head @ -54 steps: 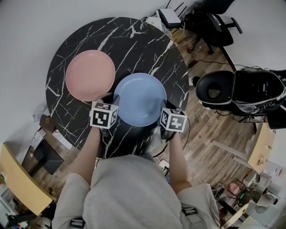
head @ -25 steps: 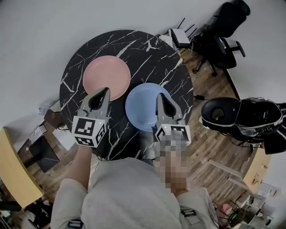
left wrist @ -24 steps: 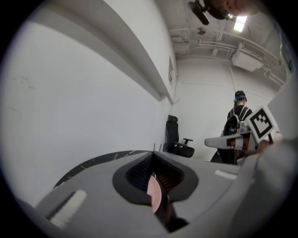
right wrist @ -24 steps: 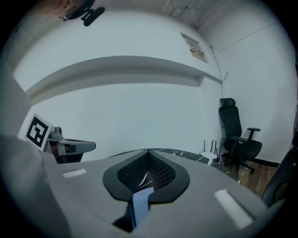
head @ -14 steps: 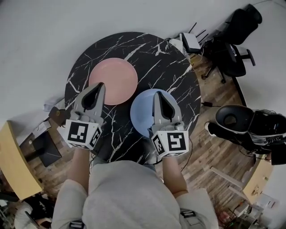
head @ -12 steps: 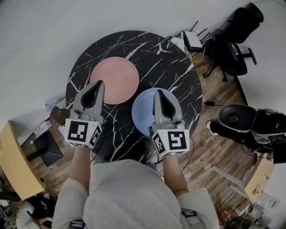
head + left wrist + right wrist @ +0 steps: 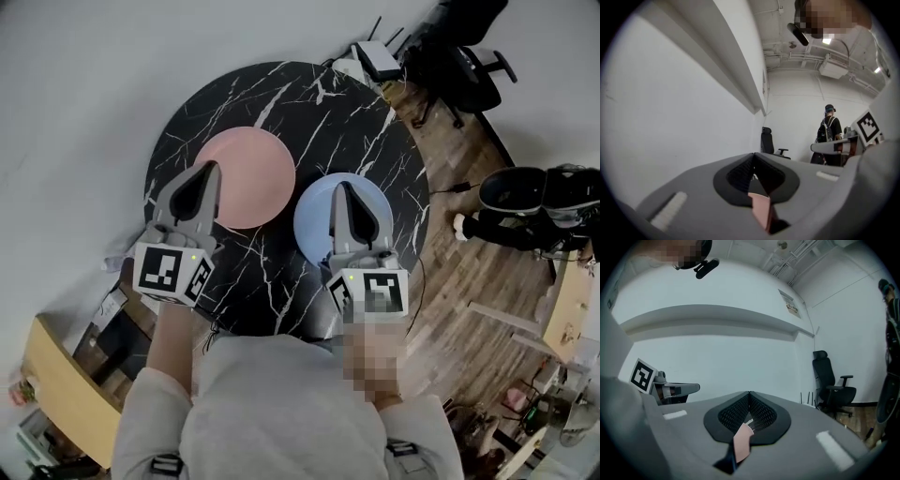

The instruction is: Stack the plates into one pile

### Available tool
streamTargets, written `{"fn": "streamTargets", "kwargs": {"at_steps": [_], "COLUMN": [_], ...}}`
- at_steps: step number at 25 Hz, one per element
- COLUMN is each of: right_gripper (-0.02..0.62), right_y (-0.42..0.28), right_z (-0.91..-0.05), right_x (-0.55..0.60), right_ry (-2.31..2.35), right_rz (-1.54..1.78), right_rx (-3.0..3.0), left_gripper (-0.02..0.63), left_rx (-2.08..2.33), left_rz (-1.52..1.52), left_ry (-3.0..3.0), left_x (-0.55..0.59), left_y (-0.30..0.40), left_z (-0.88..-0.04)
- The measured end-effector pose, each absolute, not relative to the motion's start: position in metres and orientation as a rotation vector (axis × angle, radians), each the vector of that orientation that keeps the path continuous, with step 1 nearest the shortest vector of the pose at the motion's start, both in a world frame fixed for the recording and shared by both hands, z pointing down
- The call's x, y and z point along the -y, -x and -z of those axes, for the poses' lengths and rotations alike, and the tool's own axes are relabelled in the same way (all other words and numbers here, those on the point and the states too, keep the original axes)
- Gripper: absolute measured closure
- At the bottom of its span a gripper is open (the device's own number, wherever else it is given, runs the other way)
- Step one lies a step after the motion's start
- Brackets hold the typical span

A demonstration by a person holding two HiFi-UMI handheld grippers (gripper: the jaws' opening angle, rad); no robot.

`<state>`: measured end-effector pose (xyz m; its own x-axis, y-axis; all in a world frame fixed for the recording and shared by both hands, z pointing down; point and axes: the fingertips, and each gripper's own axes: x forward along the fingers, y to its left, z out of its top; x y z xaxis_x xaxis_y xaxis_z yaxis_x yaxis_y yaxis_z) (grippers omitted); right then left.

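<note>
Standing on wooden floor (image 7: 473, 272), round marble table (image 7: 309, 117)

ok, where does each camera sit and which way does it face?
Head view: on the person's head, facing steeply down at the table, pink plate and blue plate; shows torso, left gripper, right gripper.
Left gripper view: on the left gripper, facing along its shut jaws toward a white wall and office chair.
Right gripper view: on the right gripper, likewise along its shut jaws.
Shared: both gripper views show that chair.
</note>
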<state>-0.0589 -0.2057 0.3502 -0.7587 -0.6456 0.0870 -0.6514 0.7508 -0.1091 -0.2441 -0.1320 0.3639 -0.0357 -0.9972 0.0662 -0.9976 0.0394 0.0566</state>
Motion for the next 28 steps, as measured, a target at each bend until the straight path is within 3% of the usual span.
{"fn": "streamTargets", "kwargs": {"at_steps": [13,28], "right_gripper": [0.591,0.588], "right_y": [0.076,0.095], "right_z": [-0.365,-0.499], "right_x": [0.166,0.148], "right_ry": [-1.416,-1.452], "right_rz": [-0.375,-1.033], "right_rx": [2.696,2.314], "left_gripper": [0.546,0.543], "left_rx": [1.958,1.675], "left_rz": [-0.062,-0.435], "left_ry": [-2.294,-2.051], "left_x": [0.14,0.15], "left_y": [0.285,0.318], "left_z": [-0.367,-0.505]}}
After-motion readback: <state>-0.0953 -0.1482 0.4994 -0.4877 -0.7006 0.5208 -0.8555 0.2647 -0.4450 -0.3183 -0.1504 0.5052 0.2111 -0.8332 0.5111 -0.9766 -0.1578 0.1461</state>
